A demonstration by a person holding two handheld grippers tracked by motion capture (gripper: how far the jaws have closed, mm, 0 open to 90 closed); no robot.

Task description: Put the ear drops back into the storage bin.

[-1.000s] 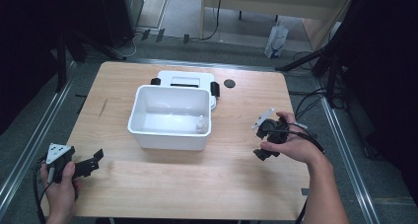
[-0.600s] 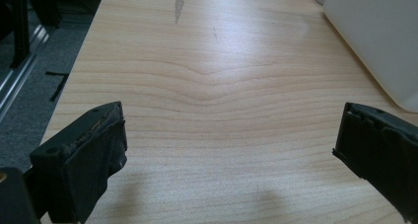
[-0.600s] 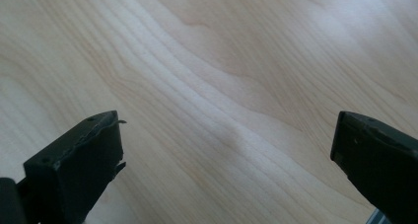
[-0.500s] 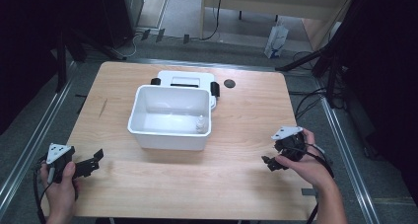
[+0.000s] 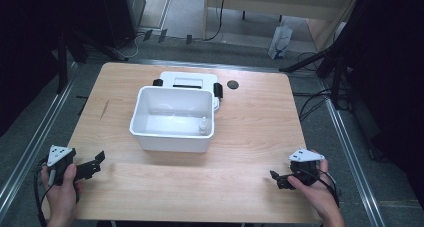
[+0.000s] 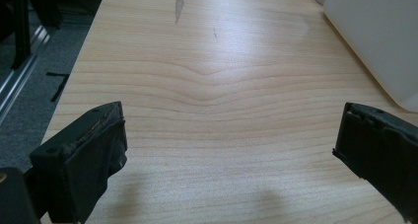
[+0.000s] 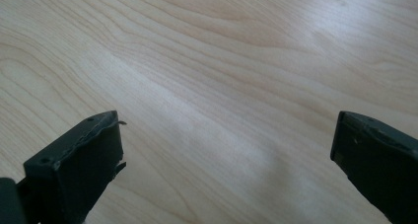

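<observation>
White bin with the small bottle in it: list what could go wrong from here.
1. The small bottle stands upright against a wall of the white bin; a jaw entering there could tip it.
2. The bin rests partly over the white lid behind it, so a push may rock it.
3. The right gripper sits near the table edge; its trailing cable could snag.

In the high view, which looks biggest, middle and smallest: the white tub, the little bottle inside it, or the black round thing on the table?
1. White tub, by far the biggest.
2 and 3. Little bottle and black round thing look about alike here; both are too small to rank.
</observation>
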